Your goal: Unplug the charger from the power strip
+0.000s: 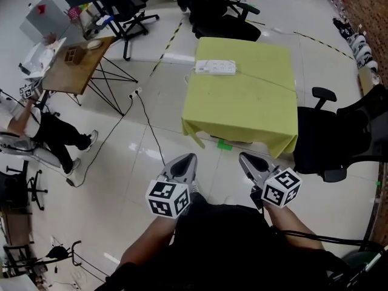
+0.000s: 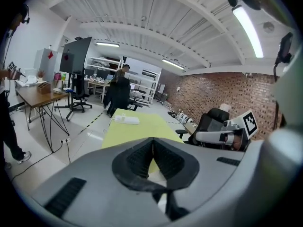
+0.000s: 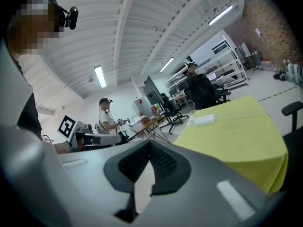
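Note:
A white power strip (image 1: 214,67) lies near the far edge of a table under a yellow-green cloth (image 1: 242,111), and a thin cable runs off from it to the right. The charger on the strip is too small to make out. My left gripper (image 1: 188,159) and right gripper (image 1: 245,158) hang side by side over the floor, well short of the table's near edge, both shut with nothing in them. The left gripper view shows the strip (image 2: 126,119) far ahead, beyond the closed jaws (image 2: 152,144). In the right gripper view the strip (image 3: 204,119) lies beyond the closed jaws (image 3: 150,148).
Black office chairs stand right of the table (image 1: 324,141) and behind it (image 1: 224,17). A wooden table (image 1: 76,65) on thin legs stands at the left, and a floor cable (image 1: 145,123) runs past it. A person (image 1: 45,132) sits at the far left. A green marker (image 1: 225,144) lies under the table's edge.

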`<state>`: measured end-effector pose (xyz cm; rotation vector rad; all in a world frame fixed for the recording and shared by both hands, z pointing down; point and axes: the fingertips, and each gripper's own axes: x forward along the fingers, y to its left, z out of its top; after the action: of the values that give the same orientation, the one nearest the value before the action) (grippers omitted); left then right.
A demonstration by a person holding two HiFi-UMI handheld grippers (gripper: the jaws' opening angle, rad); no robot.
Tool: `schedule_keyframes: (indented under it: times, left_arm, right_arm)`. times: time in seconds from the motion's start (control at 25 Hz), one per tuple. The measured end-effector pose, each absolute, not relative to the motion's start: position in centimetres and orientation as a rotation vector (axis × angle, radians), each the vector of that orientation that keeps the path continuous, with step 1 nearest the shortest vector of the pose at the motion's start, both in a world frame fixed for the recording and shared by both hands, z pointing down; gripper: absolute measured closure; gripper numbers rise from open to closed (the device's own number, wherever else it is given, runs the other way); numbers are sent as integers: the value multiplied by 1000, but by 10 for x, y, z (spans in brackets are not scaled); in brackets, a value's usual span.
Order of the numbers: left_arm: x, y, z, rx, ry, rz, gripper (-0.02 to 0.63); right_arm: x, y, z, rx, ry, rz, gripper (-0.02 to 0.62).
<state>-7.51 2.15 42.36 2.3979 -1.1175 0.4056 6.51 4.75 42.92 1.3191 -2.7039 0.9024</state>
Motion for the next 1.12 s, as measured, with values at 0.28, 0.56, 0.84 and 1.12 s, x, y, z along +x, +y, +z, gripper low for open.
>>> schedule_keyframes:
  times: [0.28,0.56,0.84,1.12]
  left_arm:
    - [-105,-46,419,2447,-1025,376,598]
    - [-148,-98,417,2500,-925,359,598]
    - [-165,-126,421,2491,-884,347,598]
    - [-158,-153,437,2451,-903,356,598]
  right_arm:
    - [31,-5,417,1437,-2650,860,594]
    - [-16,-43,410,1542,-2591,834,594]
    - [-30,-67,415,1564,-2521,857,594]
    - [-28,-105,428,1506,-2538,880,594]
